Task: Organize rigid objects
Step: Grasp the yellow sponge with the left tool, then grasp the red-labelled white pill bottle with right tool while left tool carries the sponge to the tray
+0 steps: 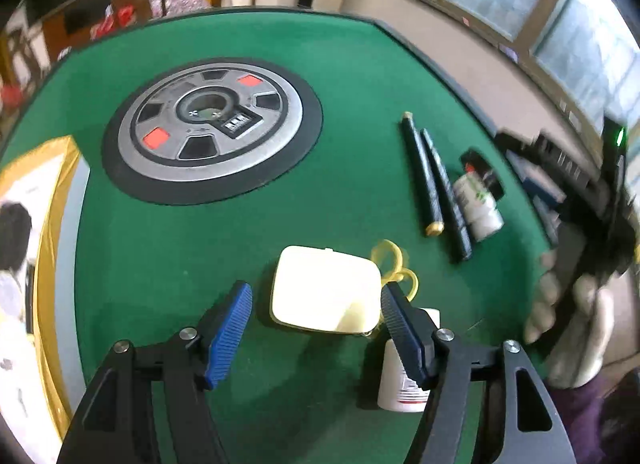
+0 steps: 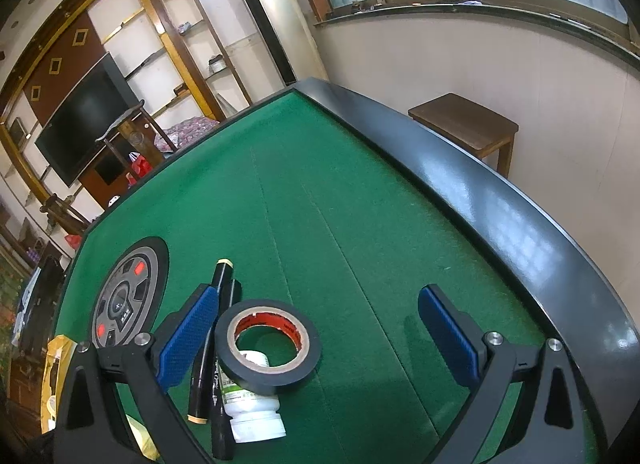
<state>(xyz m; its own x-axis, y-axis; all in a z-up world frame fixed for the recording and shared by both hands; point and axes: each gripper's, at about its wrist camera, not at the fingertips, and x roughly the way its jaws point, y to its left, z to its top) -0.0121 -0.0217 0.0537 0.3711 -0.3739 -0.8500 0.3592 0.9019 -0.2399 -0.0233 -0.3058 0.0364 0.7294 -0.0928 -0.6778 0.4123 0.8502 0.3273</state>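
Note:
A cream rectangular box (image 1: 326,290) lies flat on the green table (image 1: 160,264) between the fingers of my left gripper (image 1: 317,334), which is open; its blue pads (image 1: 230,336) stand beside the box without pressing it. Yellow scissor handles (image 1: 394,268) show behind the box, and a white bottle (image 1: 402,380) lies under the right finger. My right gripper (image 2: 318,336) is open over a black tape roll (image 2: 268,344) that leans on a white green-labelled bottle (image 2: 252,404). Two black pens (image 2: 206,364) lie beside it.
A round silver and black console (image 1: 212,124) sits in the table's middle. The raised black rim (image 2: 480,184) runs along the right, with a wooden stool (image 2: 464,120) beyond. A gold-edged shiny sheet (image 1: 52,224) lies at the left. A hand (image 1: 560,304) holds the other gripper.

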